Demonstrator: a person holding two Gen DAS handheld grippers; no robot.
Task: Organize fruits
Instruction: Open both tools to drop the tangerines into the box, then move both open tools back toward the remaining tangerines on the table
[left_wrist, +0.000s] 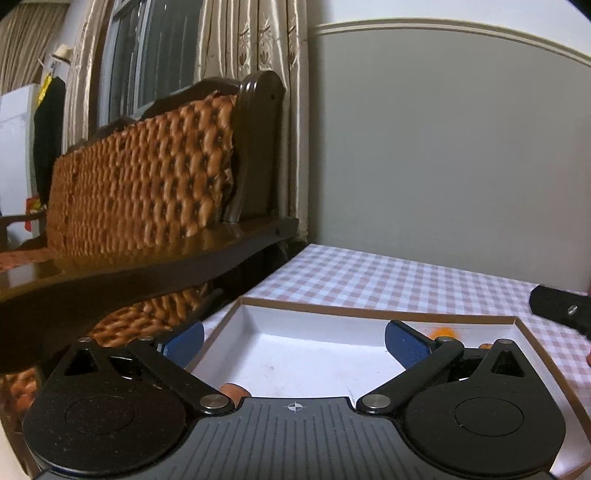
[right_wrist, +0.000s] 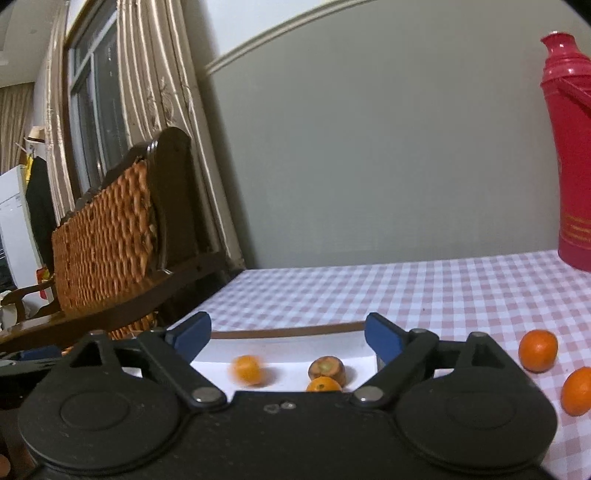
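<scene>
Spread wide and empty: right gripper (right_wrist: 288, 341) and left gripper (left_wrist: 294, 341), both above the white box (left_wrist: 317, 354). Only in right view: blurred orange (right_wrist: 247, 370) at 7 o'clock, two more oranges (right_wrist: 538, 350) on checkered cloth (right_wrist: 424, 291) at 3 o'clock.

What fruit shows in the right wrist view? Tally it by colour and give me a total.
small round orange fruits: 4 (two in the shallow white cardboard box, two on the pink checked tablecloth)
brownish round fruit: 1 (in the box)
Total: 5
</scene>
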